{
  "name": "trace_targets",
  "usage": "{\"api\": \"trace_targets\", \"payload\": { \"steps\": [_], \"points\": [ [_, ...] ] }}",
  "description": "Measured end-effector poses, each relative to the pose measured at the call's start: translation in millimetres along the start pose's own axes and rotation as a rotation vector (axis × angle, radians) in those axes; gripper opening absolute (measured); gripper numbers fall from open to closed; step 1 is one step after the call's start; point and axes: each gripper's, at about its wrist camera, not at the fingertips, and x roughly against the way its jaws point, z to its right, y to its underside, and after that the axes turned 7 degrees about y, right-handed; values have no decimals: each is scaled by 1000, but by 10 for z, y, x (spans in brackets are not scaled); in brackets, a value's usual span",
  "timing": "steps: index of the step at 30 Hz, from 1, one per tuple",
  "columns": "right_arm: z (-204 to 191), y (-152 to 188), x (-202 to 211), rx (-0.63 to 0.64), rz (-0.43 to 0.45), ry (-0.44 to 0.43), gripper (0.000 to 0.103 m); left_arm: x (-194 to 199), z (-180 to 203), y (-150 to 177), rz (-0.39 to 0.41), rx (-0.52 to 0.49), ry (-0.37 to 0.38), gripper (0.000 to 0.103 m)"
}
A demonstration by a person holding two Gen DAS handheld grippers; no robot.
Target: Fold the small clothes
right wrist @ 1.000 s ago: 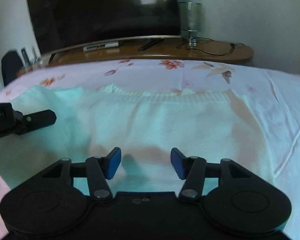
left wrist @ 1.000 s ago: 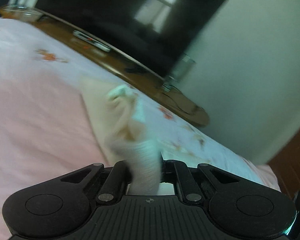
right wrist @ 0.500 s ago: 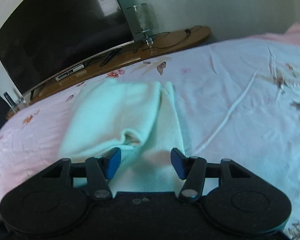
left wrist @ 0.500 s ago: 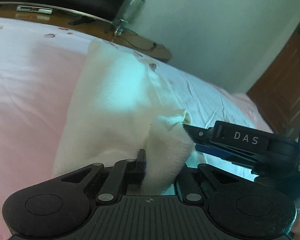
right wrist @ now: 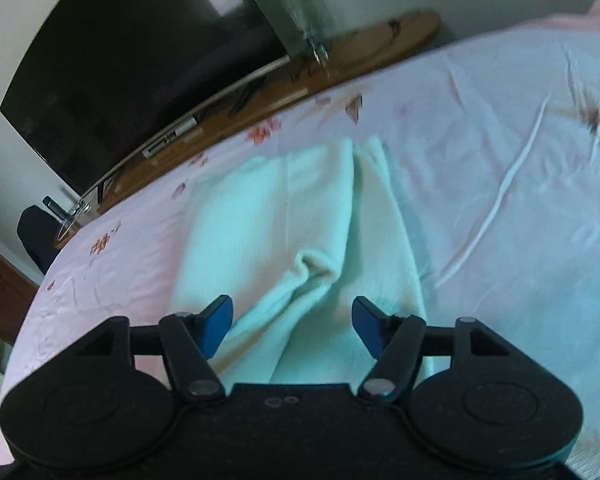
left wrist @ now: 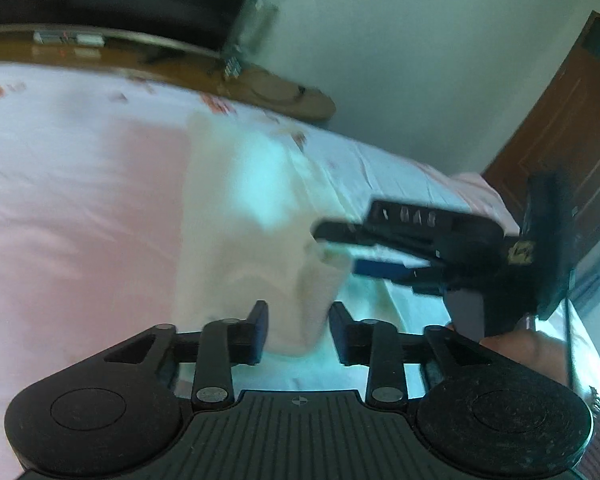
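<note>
On the bed, over a pale pink sheet (right wrist: 500, 128) printed with scattered small orange-red flowers and creased into a few long ridges, lies one small garment (right wrist: 284, 216): a soft, pale mint-white knit with a fine ribbed weave, folded into a long, roughly rectangular strip that runs away from both cameras. Its top layers meet along a lengthwise crease, and near the close end the cloth puckers into a small rounded pocket. In the left wrist view, which is smeared by motion, the left gripper (left wrist: 298, 332) has just been opening; its two black fingers stand a narrow way apart with the near end of the garment (left wrist: 236, 216) rising between them, and the blur hides whether either pad touches it. The right gripper (right wrist: 292, 330) has also just been widening: its two blue-padded fingers stand well apart over the near end of the knit, which passes between them without being pinched. From the left camera the right gripper (left wrist: 340, 250) shows sideways, black and angular, one blue pad visible, its tips just beside the garment's bunched corner. Beyond the bed stretches one long glossy wooden shelf (right wrist: 260, 92) with a rounded end, and behind it one large dark flat screen (right wrist: 132, 60).
</note>
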Motion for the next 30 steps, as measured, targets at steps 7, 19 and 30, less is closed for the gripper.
{"api": "trace_targets", "payload": {
  "steps": [7,19,30],
  "points": [
    [26,-57,-160,-102,-26,-61,69,-75,-386,-390,80,66,-137,40],
    [-100,-48,-324,20,27,7,31,-871,-344,-330,62,-1,-235,42],
    [-50,-199,98,167,142,106,17,-872,-186,-566,98,-1,-177,42]
  ]
}}
